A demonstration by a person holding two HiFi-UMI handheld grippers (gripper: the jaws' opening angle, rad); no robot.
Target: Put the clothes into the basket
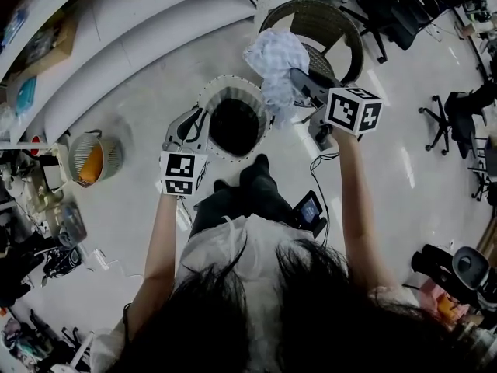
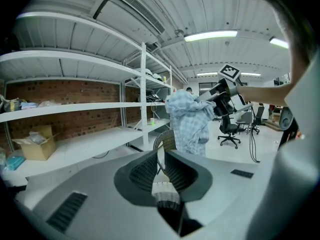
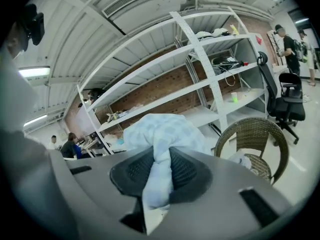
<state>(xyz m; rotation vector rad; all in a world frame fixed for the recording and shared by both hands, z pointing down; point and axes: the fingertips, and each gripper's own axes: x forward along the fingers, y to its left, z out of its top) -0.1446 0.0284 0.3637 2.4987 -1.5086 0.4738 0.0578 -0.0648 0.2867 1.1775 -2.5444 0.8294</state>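
Two grippers, both loaded.

On the left gripper (image 2: 161, 170) (image 1: 199, 120) the jaws are nearly together. They pinch a white ribbed strip that looks like the near-left rim of the basket (image 1: 233, 81) (image 2: 163, 190), which matches where the tip sits in the head view. The inside of the basket is dark, and I can't tell what's in it.

The right gripper (image 3: 159, 169) (image 1: 295, 76) has a narrow gap, clamped on a bunched fold of the light blue checked garment (image 3: 161, 128) (image 1: 273, 57) (image 2: 189, 119). Fabric fills the space between the pads and bulges out ahead of them.

The garment hangs in the air from the right gripper, off the floor. In the head view it's over the basket's far-right rim, not inside. The wicker chair (image 1: 343, 15) (image 3: 250, 129) is just behind it.
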